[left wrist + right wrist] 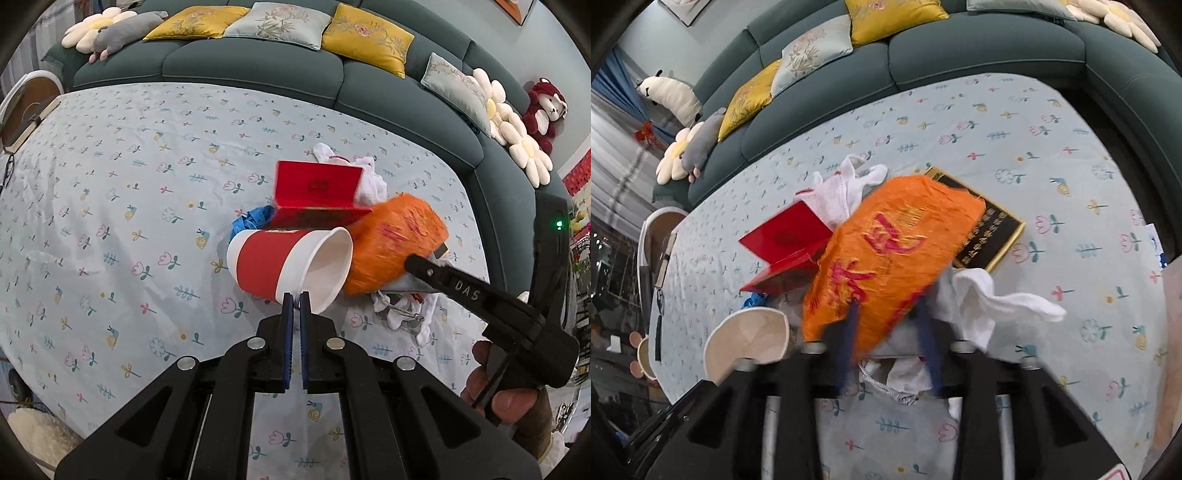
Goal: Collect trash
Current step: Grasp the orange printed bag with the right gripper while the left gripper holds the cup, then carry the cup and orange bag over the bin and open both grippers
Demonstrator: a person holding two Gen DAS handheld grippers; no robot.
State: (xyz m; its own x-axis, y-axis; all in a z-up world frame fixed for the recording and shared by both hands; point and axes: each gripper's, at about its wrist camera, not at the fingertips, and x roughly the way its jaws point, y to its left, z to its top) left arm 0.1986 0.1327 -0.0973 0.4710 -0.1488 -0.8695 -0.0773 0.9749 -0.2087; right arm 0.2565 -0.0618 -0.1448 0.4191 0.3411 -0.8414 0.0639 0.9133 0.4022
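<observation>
Left wrist view: floral sheet (129, 177) over a flat surface, ringed at its far edge by a dark green sofa (258, 62) carrying yellow and pale cushions. Clutter sits toward the sheet's right side: open red box (317, 195), blue crumpled item (251, 218) just left of it, white cloth (369, 177) behind, more white cloth with cord (399, 314) under the orange bag (395, 240).

Left gripper (295, 299): blue fingers pinched together on the rim of the red-and-white paper cup (288, 266), which lies on its side, mouth to the right, touching the bag.

Right gripper (890, 314): fingers (849, 332) spread, straddling the lower end of the bag; whether they press it cannot be told. Bag is crinkled, orange with red characters, blurred. It overlaps a black plaque with gold border (993, 232) and the red box.
</observation>
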